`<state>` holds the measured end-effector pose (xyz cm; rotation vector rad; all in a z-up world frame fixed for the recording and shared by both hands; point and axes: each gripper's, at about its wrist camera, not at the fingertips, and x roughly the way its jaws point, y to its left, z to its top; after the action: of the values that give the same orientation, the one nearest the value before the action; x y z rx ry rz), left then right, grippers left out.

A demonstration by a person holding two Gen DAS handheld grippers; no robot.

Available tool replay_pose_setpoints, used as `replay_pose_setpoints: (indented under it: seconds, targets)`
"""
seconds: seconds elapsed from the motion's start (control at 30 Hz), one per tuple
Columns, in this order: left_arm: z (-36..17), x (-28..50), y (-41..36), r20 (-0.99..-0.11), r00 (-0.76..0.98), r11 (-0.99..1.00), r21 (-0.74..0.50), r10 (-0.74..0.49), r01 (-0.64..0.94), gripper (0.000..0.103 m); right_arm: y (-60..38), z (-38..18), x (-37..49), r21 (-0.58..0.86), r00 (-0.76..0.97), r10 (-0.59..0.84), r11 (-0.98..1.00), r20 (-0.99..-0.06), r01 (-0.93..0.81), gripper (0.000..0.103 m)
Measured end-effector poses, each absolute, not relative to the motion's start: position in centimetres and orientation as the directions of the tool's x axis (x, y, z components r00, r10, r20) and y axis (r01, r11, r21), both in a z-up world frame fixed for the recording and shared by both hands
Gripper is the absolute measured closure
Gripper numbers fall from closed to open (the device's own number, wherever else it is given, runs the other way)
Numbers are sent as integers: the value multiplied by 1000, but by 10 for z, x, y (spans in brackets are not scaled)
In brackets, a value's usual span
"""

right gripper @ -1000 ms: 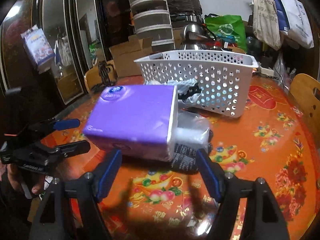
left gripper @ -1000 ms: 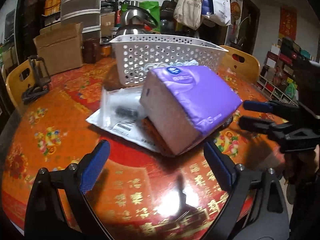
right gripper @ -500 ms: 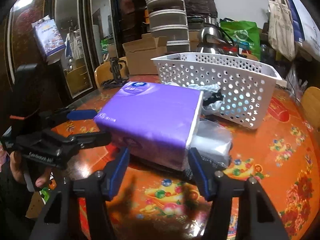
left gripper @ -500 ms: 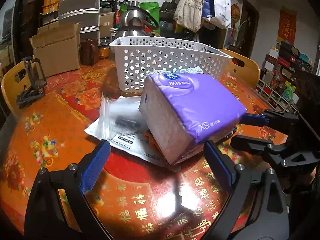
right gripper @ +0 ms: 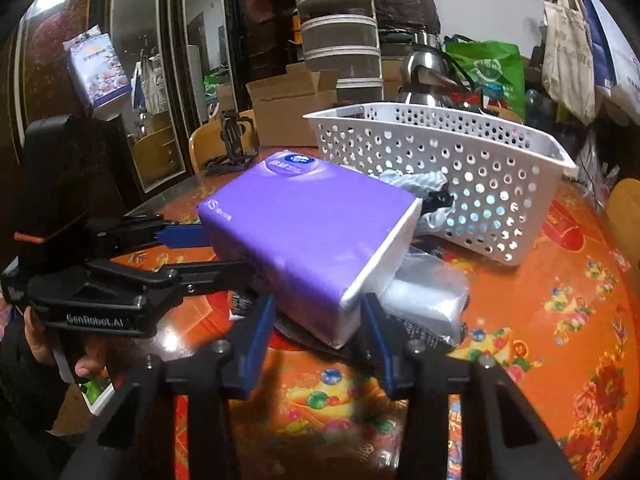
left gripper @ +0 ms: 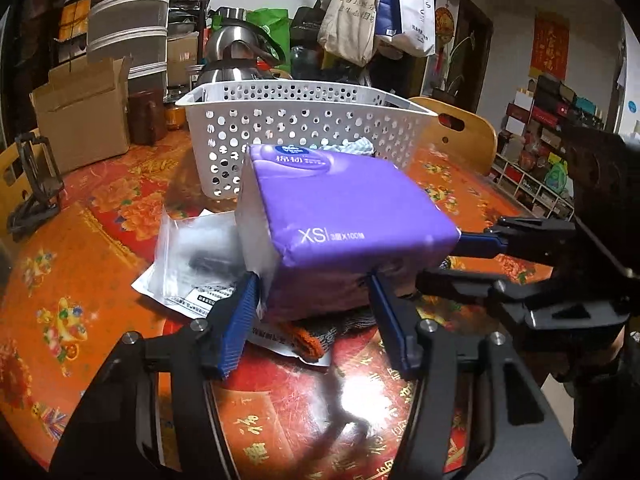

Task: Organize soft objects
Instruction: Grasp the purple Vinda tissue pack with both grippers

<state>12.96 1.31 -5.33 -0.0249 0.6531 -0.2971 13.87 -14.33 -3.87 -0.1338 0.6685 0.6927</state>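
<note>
A purple tissue pack (left gripper: 344, 200) (right gripper: 304, 224) lies tilted on clear plastic bags (left gripper: 196, 248) (right gripper: 428, 296) and an orange-cuffed glove (left gripper: 316, 332). My left gripper (left gripper: 312, 280) (right gripper: 224, 252) is closing on the pack's near corner, and its pads touch the white side and the purple underside. From the other side, my right gripper (right gripper: 318, 300) (left gripper: 440, 258) is closing on the white end corner, pads against it. A white perforated basket (left gripper: 300, 120) (right gripper: 480, 168) stands just behind. A striped cloth (right gripper: 412, 184) lies between the pack and the basket.
The round table (left gripper: 80, 280) has a glossy red and orange cover. At its far side are a cardboard box (left gripper: 80, 120), a steel kettle (left gripper: 236, 56) and a black stand (left gripper: 36, 184). A wooden chair (left gripper: 460, 136) is behind the basket.
Both grippers have come in toward the tissue pack from opposite sides. Their jaws have narrowed from wide open until the pads meet the pack's corners.
</note>
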Motion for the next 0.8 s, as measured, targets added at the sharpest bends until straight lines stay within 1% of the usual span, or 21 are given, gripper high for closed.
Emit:
replay_pose_setpoints:
  seconds: [0.03, 0.13, 0.3, 0.43, 0.63, 0.8]
  targets:
    - [-53, 129, 13, -595, 755, 958, -113, -277, 263, 52, -144, -38, 139, 102, 575, 546, 773, -609, -626, 66]
    - [-53, 125, 11, -593, 758, 959, -104, -271, 262, 52, -146, -38, 140, 114, 586, 544, 784, -601, -610, 68]
    - [-57, 121, 9, -607, 753, 964, -101, -256, 246, 52, -133, -39, 128, 30, 641, 477, 815, -601, -578, 68]
    - [-58, 119, 13, -609, 749, 964, -129, -261, 231, 52, -132, -38, 124, 43, 653, 478, 824, -588, -564, 68]
    - [-54, 110, 14, -592, 762, 965, -166, -262, 202, 52, -132, -32, 112, 20, 694, 462, 840, -553, -543, 68]
    - [-48, 101, 7, -581, 773, 967, -157, -255, 202, 52, -135, -24, 102, 4, 728, 452, 851, -516, -526, 69]
